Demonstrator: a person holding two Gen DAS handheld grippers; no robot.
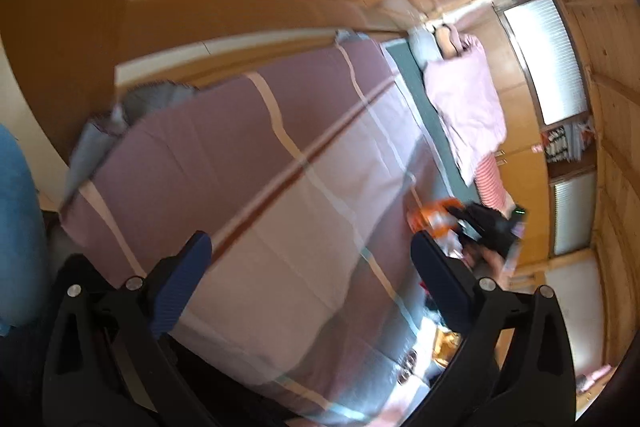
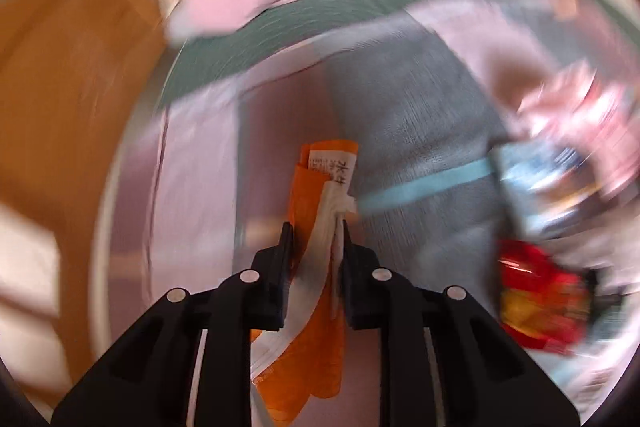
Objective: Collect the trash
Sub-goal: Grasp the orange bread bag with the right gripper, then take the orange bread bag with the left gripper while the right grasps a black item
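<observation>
My right gripper (image 2: 316, 233) is shut on an orange and white wrapper (image 2: 320, 187) with printed text, holding it above a striped mauve bedsheet (image 2: 192, 187). More trash lies to the right: a red and yellow packet (image 2: 536, 291) and a blue and white packet (image 2: 536, 183), both blurred. In the left wrist view my left gripper (image 1: 310, 247) stands open over the striped bedsheet (image 1: 240, 155), nothing between its blue pads (image 1: 180, 291). The right gripper (image 1: 488, 231) shows there at the bed's right edge with the orange wrapper (image 1: 432, 217) in it.
A pink folded blanket (image 1: 468, 107) and a red-striped cloth (image 1: 490, 183) lie on a green mat (image 1: 416, 95). Wooden walls, bed frame and windows (image 1: 548, 59) surround the bed. A blue sleeve (image 1: 20, 227) is at the left edge.
</observation>
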